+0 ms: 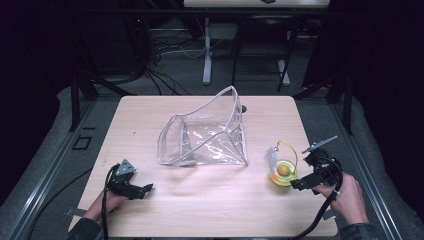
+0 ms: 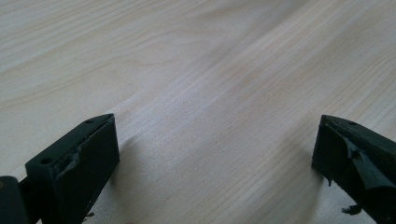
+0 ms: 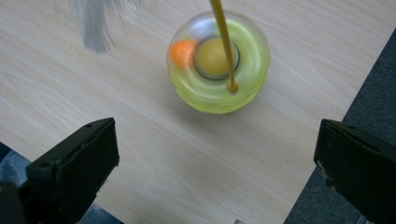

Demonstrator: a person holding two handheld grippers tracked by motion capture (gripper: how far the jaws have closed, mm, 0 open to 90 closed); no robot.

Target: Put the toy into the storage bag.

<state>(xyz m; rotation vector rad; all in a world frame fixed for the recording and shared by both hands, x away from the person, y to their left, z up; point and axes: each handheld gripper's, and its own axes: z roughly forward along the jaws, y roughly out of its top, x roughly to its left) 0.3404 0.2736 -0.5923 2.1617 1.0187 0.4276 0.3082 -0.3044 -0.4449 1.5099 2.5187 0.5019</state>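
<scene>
Yellow-green plastic cat toy (image 3: 218, 70), a round ball track with a springy wire feather wand, sits at the table's (image 1: 200, 200) right edge just ahead of the released right gripper (image 1: 304, 183); probably light and slippery, best pinched across its rim.

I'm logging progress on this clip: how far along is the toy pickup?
Nothing looks done yet: the yellow toy sits on the table, apart from the clear bag. In hand: the right gripper, open, reaches toward it. The left gripper idles open. Grasping remains.
</scene>
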